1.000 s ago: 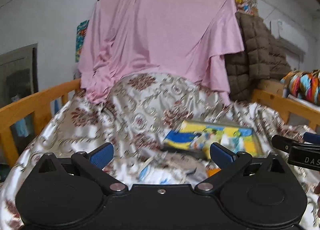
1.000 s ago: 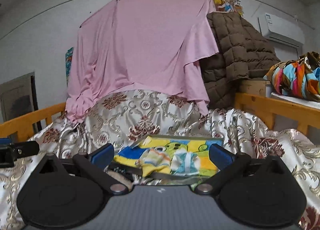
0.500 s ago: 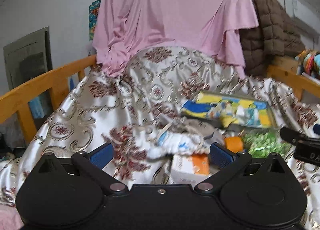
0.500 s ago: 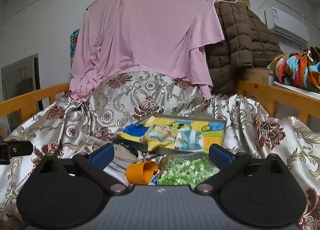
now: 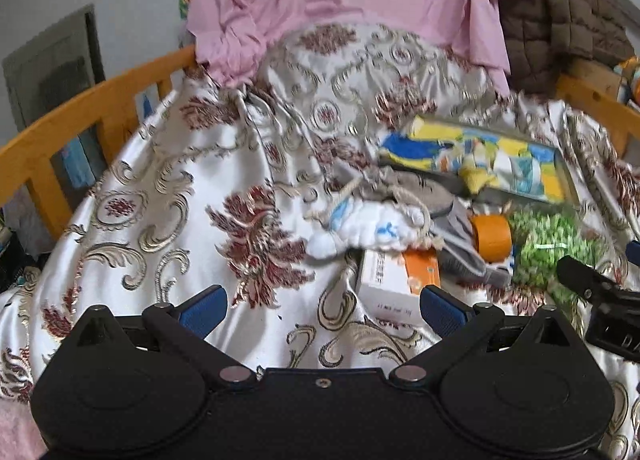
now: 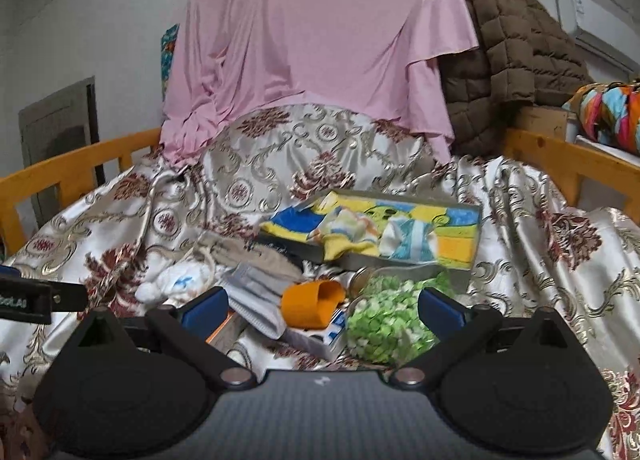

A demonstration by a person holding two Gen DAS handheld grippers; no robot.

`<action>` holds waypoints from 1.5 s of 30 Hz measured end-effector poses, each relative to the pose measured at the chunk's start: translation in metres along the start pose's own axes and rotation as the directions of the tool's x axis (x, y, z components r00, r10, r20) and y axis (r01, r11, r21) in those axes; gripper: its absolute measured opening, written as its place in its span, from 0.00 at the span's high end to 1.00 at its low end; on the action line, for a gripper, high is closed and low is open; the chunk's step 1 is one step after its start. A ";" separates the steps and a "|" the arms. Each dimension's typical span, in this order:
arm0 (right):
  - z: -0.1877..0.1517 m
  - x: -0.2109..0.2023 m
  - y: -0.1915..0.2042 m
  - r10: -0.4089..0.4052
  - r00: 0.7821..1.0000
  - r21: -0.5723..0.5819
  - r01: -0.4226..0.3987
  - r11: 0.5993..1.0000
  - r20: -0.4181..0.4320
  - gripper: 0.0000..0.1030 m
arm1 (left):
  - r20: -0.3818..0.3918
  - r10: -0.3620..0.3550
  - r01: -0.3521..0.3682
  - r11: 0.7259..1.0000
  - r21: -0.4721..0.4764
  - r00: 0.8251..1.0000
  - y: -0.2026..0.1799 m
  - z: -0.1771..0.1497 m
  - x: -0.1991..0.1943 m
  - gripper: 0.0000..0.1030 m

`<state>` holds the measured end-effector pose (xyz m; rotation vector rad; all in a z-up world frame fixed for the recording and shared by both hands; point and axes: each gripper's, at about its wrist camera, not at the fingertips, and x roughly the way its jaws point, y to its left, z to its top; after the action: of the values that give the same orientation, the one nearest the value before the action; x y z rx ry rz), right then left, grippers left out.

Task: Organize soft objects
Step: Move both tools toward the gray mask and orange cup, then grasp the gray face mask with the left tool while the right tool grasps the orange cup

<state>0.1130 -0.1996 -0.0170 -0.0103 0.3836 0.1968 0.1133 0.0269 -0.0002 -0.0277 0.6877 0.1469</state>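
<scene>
On the patterned bedspread (image 6: 540, 227) your soft pile (image 6: 256, 284) lies unsorted; left gripper (image 5: 322, 306) and right gripper (image 6: 322, 306) both gape empty, nothing picked yet.

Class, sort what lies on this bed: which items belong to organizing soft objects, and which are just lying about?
Belong to the job:
white plush toy
grey cloth
beige drawstring bag
tray of folded cloths

Just lying about:
orange cup
orange-and-white box
green bag

bed (image 6: 532, 143) | satin cover (image 5: 172, 219) (floral) | misc soft items piled ctr
</scene>
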 end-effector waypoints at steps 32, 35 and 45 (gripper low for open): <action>-0.021 0.085 0.023 -0.047 0.998 -0.388 0.027 0.921 -0.042 0.00 | -0.009 -0.305 0.281 0.865 0.415 0.952 -0.042 0.049 0.089 0.01; -0.022 0.093 0.022 -0.061 0.998 -0.501 0.054 0.864 0.004 0.00 | 0.022 -0.348 0.280 0.789 0.546 0.937 -0.058 0.047 0.094 0.01; -0.025 0.114 0.021 0.055 0.998 -0.719 -0.053 0.693 -0.020 0.02 | -0.024 -0.464 0.291 0.514 0.807 0.886 -0.091 0.040 0.119 0.03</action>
<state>0.2032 -0.1592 -0.0824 -0.7895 0.2811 0.4001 0.2423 -0.0448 -0.0468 0.7056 0.4782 -0.6078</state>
